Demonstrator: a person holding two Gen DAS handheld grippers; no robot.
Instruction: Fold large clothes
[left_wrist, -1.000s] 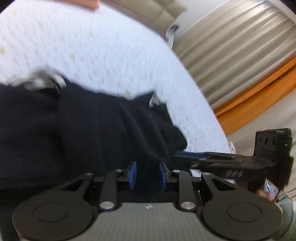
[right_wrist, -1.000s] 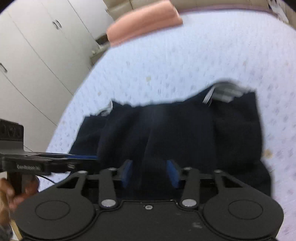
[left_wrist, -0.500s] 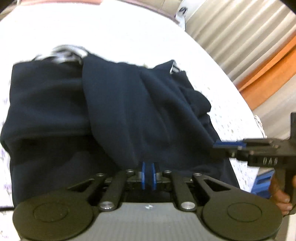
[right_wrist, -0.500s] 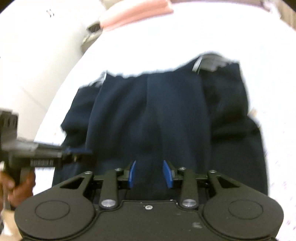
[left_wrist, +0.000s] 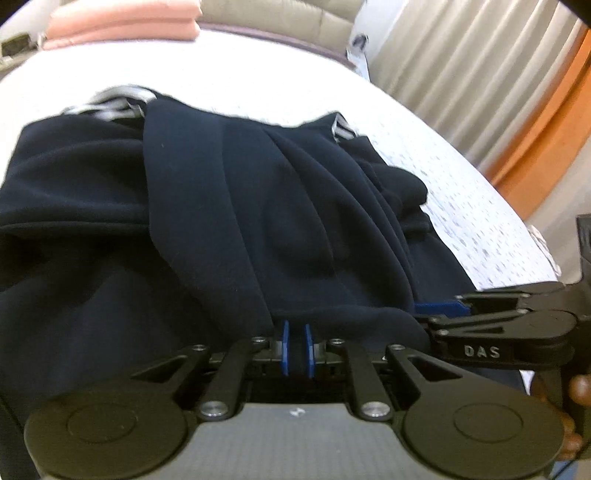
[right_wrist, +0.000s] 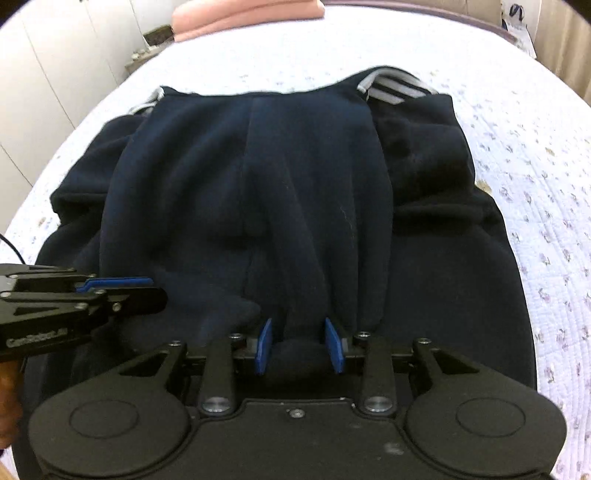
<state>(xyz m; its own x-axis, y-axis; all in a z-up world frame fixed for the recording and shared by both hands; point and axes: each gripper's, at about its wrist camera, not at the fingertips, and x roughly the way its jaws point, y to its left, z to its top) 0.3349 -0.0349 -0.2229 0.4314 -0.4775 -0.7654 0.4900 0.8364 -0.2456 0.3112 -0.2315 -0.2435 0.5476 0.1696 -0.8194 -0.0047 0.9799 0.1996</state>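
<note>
Left gripper (left_wrist: 296, 349): blue pads nearly together, thin near edge of navy garment (left_wrist: 258, 221) pinched between them. Right gripper (right_wrist: 300, 345): jaws narrowing, gap left, bunched navy fold lying between pads; firm grip not confirmed. Both set side by side on near hem, judged so edge can be carried as one line. Garment spread on white patterned bed (right_wrist: 535, 155), striped trim (right_wrist: 397, 88) at far end. Beyond: pink folded cloth (right_wrist: 240, 13), pleated curtain (left_wrist: 461, 62). Nothing seen blocking far side.

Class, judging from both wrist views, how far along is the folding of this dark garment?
Done: both sides of the navy garment look folded inward. In hand: left gripper pinches the near hem; right gripper is closing around it. Left: carrying the hem toward the striped end.
</note>
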